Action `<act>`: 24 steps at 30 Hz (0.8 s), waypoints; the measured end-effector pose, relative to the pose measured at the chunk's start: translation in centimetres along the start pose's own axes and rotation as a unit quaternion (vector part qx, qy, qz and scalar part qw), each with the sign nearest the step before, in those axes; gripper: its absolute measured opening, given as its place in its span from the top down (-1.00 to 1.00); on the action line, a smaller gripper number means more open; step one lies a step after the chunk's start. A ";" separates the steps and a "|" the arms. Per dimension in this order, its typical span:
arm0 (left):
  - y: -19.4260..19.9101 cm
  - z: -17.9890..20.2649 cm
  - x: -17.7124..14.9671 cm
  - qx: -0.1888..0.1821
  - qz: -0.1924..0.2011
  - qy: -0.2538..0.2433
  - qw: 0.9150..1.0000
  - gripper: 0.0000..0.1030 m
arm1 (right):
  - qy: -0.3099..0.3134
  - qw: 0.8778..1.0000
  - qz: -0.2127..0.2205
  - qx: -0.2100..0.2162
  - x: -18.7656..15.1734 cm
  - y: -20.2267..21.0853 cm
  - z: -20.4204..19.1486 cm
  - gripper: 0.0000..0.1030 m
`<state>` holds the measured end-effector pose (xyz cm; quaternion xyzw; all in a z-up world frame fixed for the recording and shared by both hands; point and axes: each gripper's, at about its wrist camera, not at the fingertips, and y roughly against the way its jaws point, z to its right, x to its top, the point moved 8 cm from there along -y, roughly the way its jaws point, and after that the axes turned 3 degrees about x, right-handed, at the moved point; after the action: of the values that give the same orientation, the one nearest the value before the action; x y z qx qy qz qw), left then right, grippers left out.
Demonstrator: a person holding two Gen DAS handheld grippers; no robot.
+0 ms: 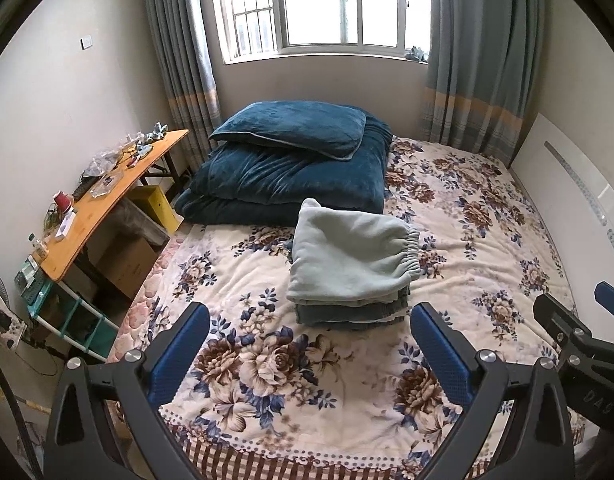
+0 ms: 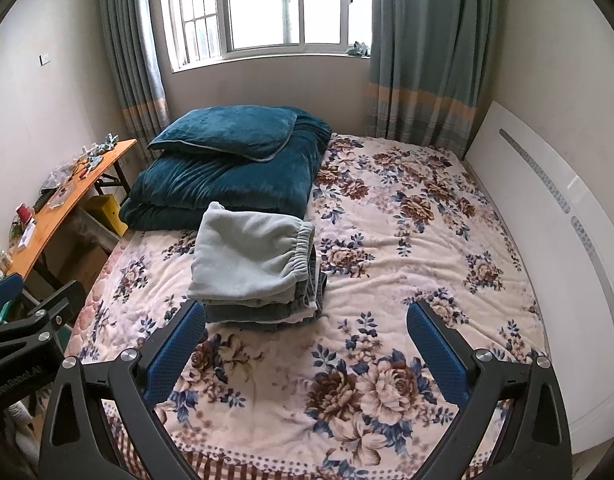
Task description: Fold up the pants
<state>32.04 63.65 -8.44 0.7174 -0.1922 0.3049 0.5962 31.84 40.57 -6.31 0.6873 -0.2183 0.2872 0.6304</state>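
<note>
Light green pants [image 1: 351, 256] lie folded on top of a small stack of folded clothes [image 1: 347, 314] on the floral bed [image 1: 275, 364]. They also show in the right wrist view [image 2: 251, 258], elastic waistband to the right. My left gripper [image 1: 309, 320] is open and empty, held above the bed just in front of the stack. My right gripper [image 2: 307, 318] is open and empty, in front of the stack and a little to its right. Part of the right gripper shows at the left view's right edge [image 1: 579, 336].
A folded dark teal quilt with a pillow [image 1: 291, 168] lies behind the stack. A cluttered wooden side table [image 1: 107, 196] stands left of the bed, boxes under it. A white headboard panel [image 2: 555, 240] runs along the right. Window and curtains are at the far wall.
</note>
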 end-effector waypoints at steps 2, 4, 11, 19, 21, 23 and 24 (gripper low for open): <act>0.3 -0.1 -0.3 0.001 0.001 0.000 1.000 -0.99 | -0.001 1.000 0.000 0.001 -0.1 0.0 -0.1 -0.99; 0.4 -0.1 -0.3 0.004 0.000 0.001 1.000 -0.99 | 0.000 1.000 0.000 0.000 -0.2 0.0 -0.2 -0.99; 0.7 -0.4 -0.8 0.005 -0.004 0.002 1.000 -0.99 | -0.002 1.000 -0.002 0.003 -1.0 -0.1 -0.2 -0.99; 0.8 -0.4 -0.9 0.006 -0.005 0.002 1.000 -0.99 | -0.002 1.000 -0.005 0.005 -1.8 -0.1 -0.2 -1.00; 0.9 -0.4 -1.1 0.006 -0.005 0.002 1.000 -0.99 | -0.001 1.000 -0.005 0.004 -1.8 -0.1 -0.2 -0.99; 1.0 -0.4 -1.0 0.005 -0.005 0.003 1.000 -0.99 | -0.003 1.000 -0.006 0.005 -1.9 -0.2 -0.2 -1.00; 0.8 -0.4 -0.9 0.006 -0.003 0.002 1.000 -0.99 | -0.002 1.000 -0.006 0.005 -1.8 -0.2 -0.2 -1.00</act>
<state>30.78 63.75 -8.43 0.7211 -0.1869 0.3052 0.5932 30.56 40.72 -7.65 0.6923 -0.2138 0.2833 0.6282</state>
